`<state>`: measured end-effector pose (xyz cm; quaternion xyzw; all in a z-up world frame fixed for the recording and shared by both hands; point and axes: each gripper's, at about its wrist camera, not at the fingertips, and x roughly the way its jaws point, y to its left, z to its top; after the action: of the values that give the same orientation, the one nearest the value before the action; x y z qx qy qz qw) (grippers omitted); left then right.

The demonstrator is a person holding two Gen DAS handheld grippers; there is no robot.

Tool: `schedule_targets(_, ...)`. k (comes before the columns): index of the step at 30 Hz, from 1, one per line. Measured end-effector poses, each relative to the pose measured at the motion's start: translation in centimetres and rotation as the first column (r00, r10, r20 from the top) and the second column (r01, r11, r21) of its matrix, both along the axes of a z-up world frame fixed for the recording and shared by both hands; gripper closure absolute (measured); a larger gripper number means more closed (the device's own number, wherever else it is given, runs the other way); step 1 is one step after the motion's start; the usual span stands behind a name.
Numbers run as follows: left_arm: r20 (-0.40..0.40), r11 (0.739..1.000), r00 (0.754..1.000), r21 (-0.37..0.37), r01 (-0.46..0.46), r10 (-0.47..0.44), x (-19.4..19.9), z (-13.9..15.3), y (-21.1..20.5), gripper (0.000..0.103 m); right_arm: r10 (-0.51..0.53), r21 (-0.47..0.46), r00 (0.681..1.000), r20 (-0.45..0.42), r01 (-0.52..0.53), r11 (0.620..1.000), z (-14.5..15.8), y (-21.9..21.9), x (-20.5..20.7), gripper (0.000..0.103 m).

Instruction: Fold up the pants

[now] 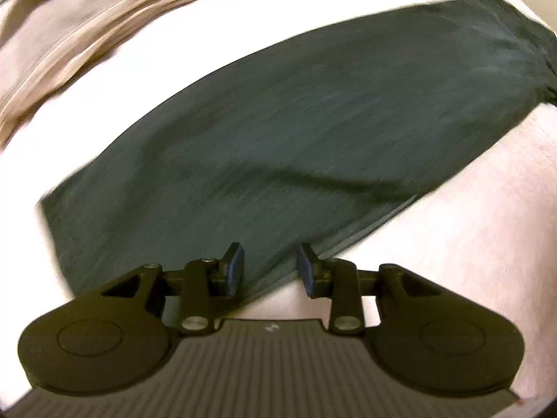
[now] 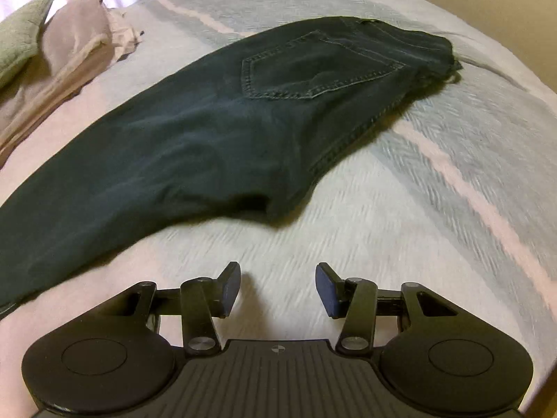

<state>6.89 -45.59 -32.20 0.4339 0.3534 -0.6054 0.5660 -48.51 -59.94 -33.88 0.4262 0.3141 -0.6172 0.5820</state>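
Dark jeans (image 2: 209,125) lie flat on the bed, folded lengthwise so one leg covers the other, back pocket (image 2: 313,66) up and waistband at the far right. In the left wrist view the leg part of the jeans (image 1: 278,146) stretches diagonally, blurred by motion. My left gripper (image 1: 271,270) is open, hovering over the near edge of the leg fabric with nothing between its fingers. My right gripper (image 2: 277,289) is open too, over bare bedspread, short of the crotch bulge (image 2: 271,205).
The bed is covered by a pale bedspread (image 2: 435,191) with pink and grey-blue stripes. A beige pillow (image 2: 73,35) and a green cushion (image 2: 17,35) sit at the far left, with beige fabric (image 1: 69,41) along the far side.
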Motion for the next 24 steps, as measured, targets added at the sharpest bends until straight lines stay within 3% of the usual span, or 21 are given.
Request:
schedule_targets(8,-0.070,0.983,0.984,-0.073,-0.170,0.165,7.0,5.0,8.3,0.073,0.099,0.000,0.994,0.037,-0.099,0.995,4.6,5.0,9.4,0.057)
schedule_targets(11,-0.098,0.978,0.980,-0.096,-0.185,0.176,7.9,7.0,10.9,0.073,0.144,-0.004,0.989,0.045,-0.144,0.990,5.4,6.0,13.6,0.055)
schedule_targets(14,-0.092,0.978,0.983,-0.126,-0.168,0.157,8.4,8.3,12.4,0.071,0.260,-0.015,0.964,0.051,-0.260,0.966,5.9,6.8,18.1,0.054)
schedule_targets(18,0.015,0.985,1.000,-0.174,-0.015,0.018,7.0,7.9,12.3,0.071,0.426,-0.050,0.905,0.002,-0.425,0.904,5.5,6.9,22.5,0.054)
schedule_targets(20,0.134,0.977,0.987,-0.178,0.114,-0.091,5.9,6.3,11.9,0.071,0.467,-0.060,0.884,-0.014,-0.467,0.882,4.6,6.5,23.7,0.054)
schedule_targets(22,0.276,0.952,0.937,-0.155,0.266,-0.217,4.8,3.8,11.4,0.071,0.479,-0.051,0.878,-0.009,-0.478,0.877,3.1,5.8,24.2,0.054)
schedule_targets(24,0.387,0.916,0.867,-0.116,0.383,-0.314,4.3,1.1,11.1,0.071,0.498,-0.038,0.867,-0.007,-0.497,0.867,1.6,5.2,24.5,0.054)
